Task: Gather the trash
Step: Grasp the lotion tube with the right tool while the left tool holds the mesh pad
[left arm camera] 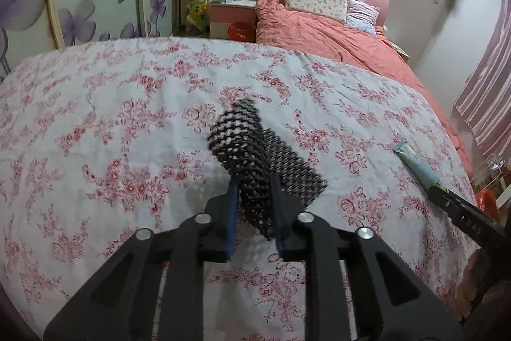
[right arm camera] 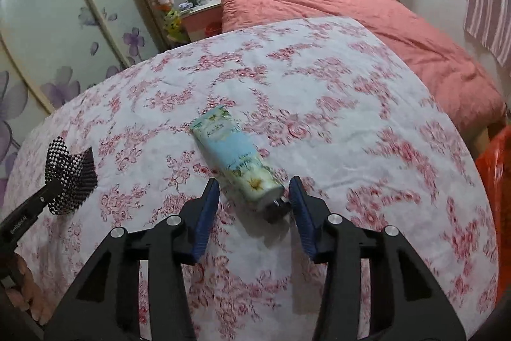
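Tilted down over the pink-flowered white bedspread [left arm camera: 111, 123], the left gripper [left arm camera: 254, 197] pinches a rolled black plastic mesh sheet [left arm camera: 255, 149]. The right gripper [right arm camera: 255, 194], jaws spread, straddles the cap end of a pale blue floral cream tube [right arm camera: 233, 155] at 12 o'clock. Only the right view shows an orange bag [right arm camera: 495, 181] at 3 o'clock.

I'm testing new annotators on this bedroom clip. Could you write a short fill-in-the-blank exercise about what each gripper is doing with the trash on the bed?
1. The left gripper has a folded black ____ between its fingers.
2. The right gripper has open jaws on either side of the hand cream tube, at its ____ end.
3. The tube lies on the ____-patterned bedspread.
4. Behind the bedspread lies a ____-coloured duvet.

Missing words: mesh; cap; floral; salmon
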